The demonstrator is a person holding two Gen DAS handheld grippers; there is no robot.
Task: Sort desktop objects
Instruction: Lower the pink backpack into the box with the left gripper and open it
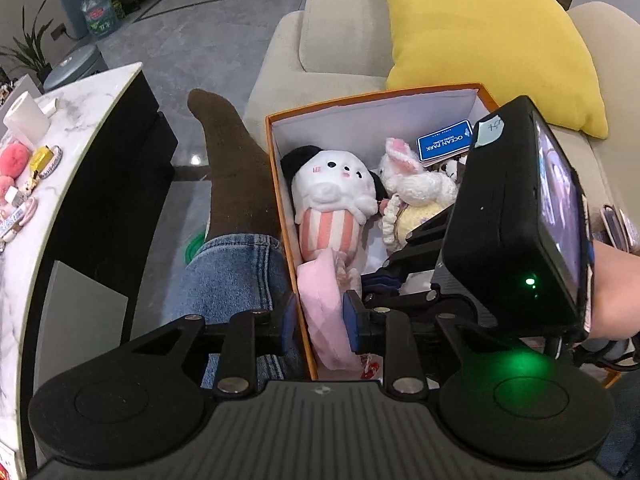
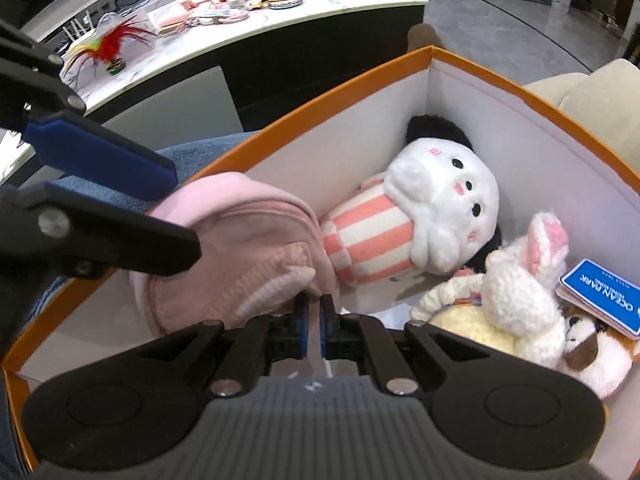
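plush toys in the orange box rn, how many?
3 visible. Striped plush lies along the box wall; white bunny sits beside it; brown-and-white dog is in the corner under the bunny. More may be hidden under the pink cloth.

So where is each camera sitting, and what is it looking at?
Left wrist: sits on the left gripper, looks down at the orange cardboard box on the sofa; shows a jeans leg, a brown sock, the right gripper's body.
Right wrist: sits on the right gripper, looks into the box toward the marble table; shows the left gripper's blue finger.
Both share the white plush toy with pink stripes and pink cloth.
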